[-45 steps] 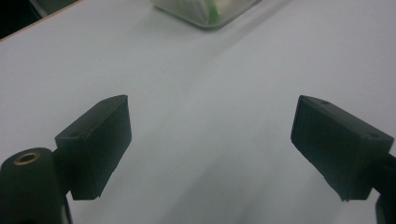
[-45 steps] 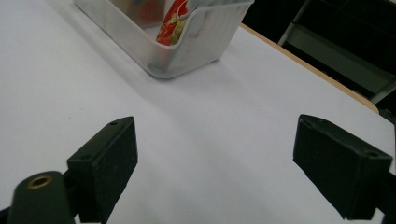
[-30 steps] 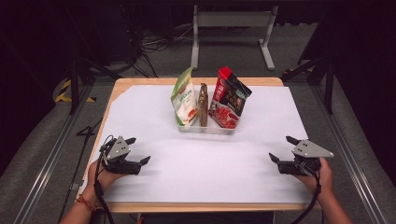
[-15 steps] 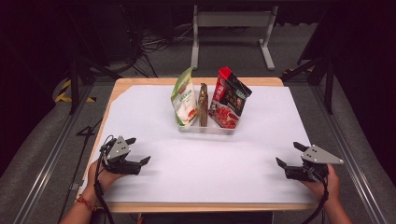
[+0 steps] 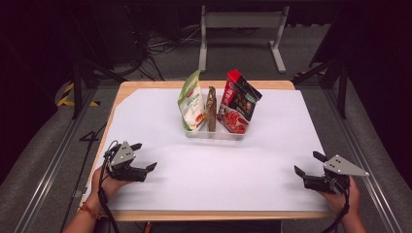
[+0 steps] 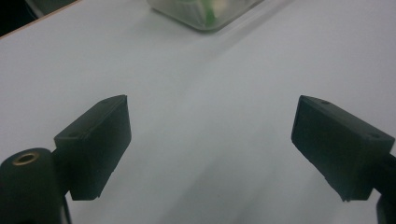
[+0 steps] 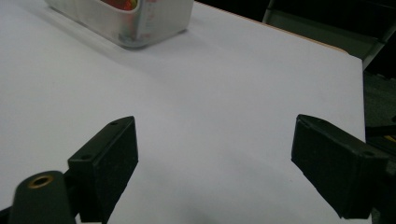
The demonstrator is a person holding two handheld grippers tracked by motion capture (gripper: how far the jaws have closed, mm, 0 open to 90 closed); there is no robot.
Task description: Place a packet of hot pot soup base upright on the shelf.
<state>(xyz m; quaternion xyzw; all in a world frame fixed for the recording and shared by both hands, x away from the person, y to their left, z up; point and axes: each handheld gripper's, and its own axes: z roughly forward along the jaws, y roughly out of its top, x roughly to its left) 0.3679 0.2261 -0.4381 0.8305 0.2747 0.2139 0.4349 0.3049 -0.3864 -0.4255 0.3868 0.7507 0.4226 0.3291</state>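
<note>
Here both tongs, left [image 5: 144,156] and right [image 5: 307,163], gape empty, bare white sheet [image 5: 233,170] between them and the clear tub [image 5: 214,134].

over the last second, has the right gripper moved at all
Yes. In the high view the right gripper has slid away from the clear tray toward the table's right edge and slightly nearer the person, jaws open.

A white sheet [image 5: 218,174] covers the wooden table [image 5: 145,86]. Behind it stands a metal frame [image 5: 241,22] and cables [image 5: 160,46] lie on the floor.
</note>
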